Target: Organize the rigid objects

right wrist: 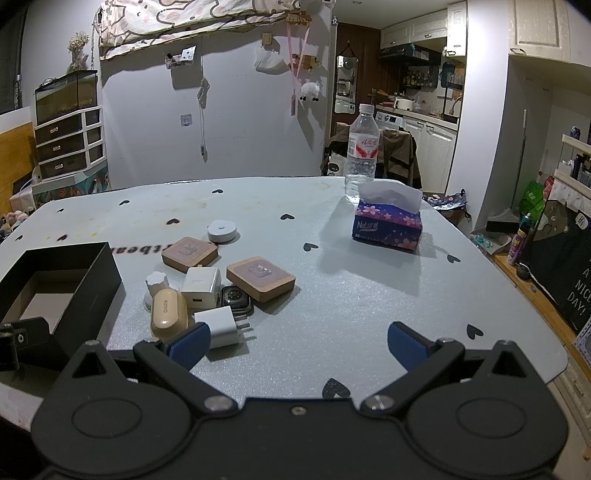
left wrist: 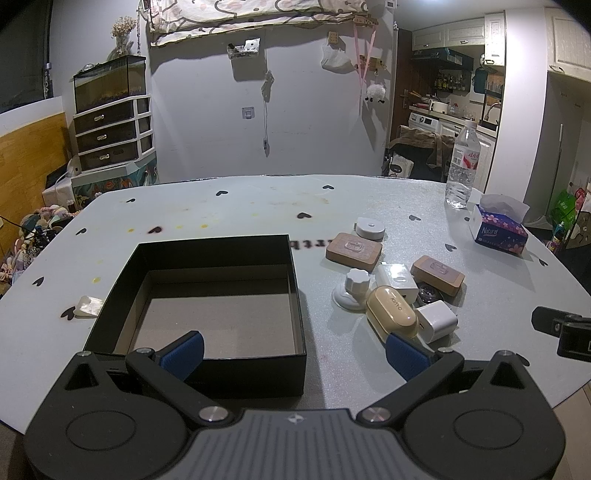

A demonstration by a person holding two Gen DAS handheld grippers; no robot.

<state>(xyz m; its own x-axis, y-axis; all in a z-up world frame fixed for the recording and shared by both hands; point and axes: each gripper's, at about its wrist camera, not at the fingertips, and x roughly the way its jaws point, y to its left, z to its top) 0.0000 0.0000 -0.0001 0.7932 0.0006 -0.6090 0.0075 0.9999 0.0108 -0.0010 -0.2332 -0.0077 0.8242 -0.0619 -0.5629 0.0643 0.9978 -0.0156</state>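
Beside the clutter, black box [left wrist: 207,295] holds nothing.

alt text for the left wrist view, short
An open left gripper hovers over the near wall of an empty black box on a pale table. Right of the box lies a cluster of small items, including a beige case and a white charger.

Small lived-in home. Ahead of grippers: table [right wrist: 332,295] with heart-print cover, wall beyond with hung quilt [right wrist: 192,18]. Ahead-left: fish tank [left wrist: 110,83] on plastic drawers [left wrist: 114,136]. Ahead-right: kitchen nook with cabinets [right wrist: 417,27], washer [left wrist: 424,122].
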